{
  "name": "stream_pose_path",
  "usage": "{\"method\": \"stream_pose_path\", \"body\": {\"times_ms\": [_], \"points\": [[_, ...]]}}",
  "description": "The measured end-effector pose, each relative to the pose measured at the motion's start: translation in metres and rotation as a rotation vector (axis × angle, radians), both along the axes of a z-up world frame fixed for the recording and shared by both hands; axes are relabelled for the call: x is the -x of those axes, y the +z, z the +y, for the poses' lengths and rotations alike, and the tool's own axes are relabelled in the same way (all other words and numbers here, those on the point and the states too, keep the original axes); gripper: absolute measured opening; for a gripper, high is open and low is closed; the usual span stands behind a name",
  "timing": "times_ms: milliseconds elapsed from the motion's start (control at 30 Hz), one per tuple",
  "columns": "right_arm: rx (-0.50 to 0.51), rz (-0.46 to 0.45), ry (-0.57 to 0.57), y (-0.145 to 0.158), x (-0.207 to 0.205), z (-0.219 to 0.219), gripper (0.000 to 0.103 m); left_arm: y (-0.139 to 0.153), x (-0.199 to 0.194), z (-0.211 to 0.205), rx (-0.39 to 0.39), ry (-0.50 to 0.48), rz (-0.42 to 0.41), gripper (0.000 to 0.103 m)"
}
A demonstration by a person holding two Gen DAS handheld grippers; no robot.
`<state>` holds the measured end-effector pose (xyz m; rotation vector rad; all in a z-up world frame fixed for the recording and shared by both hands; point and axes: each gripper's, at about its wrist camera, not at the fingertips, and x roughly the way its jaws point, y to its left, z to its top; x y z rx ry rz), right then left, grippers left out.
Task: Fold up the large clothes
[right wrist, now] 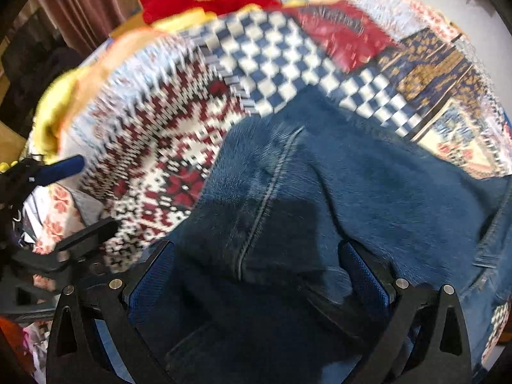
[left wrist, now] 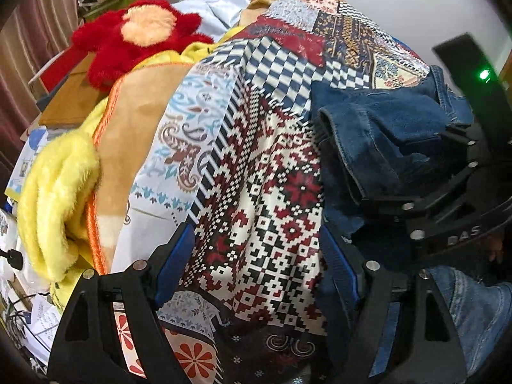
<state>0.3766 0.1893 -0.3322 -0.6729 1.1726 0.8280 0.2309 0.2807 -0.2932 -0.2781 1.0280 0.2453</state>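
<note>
Dark blue denim garment on a patchwork-printed bedspread

The left gripper [left wrist: 256, 265] is spread over the patchwork-printed bedspread [left wrist: 268, 192]; the right gripper [right wrist: 256, 275] is spread with the dark blue denim garment [right wrist: 320, 198] bunched between its fingers. At ten o'clock lie a yellow plush blanket [left wrist: 60, 192] and, farther, a red fluffy toy [left wrist: 134, 41].

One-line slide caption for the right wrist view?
Open right gripper over bunched denim garment lying on patchwork bedspread.
</note>
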Motion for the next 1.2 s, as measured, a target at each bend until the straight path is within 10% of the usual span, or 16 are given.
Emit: {"method": "stream_pose_path", "body": {"times_ms": [133, 300, 367, 900, 1200], "points": [[-0.028, -0.045, 0.025, -0.007, 0.003, 0.000, 0.092, -0.009, 0.001, 0.006, 0.026, 0.024, 0.010, 0.079], [-0.084, -0.025, 0.008, 0.000, 0.000, -0.004, 0.026, -0.009, 0.002, 0.006, 0.049, 0.041, 0.011, 0.079], [-0.121, -0.016, -0.013, 0.007, -0.002, -0.007, 0.021, -0.005, 0.002, 0.004, 0.043, 0.035, 0.005, 0.079], [-0.484, -0.147, -0.234, 0.161, -0.005, -0.150, 0.018, 0.054, -0.008, -0.040, -0.042, -0.040, -0.076, 0.079], [-0.599, -0.172, -0.447, 0.186, 0.003, -0.279, 0.018, 0.079, -0.025, -0.097, -0.110, -0.128, -0.106, 0.079]]}}
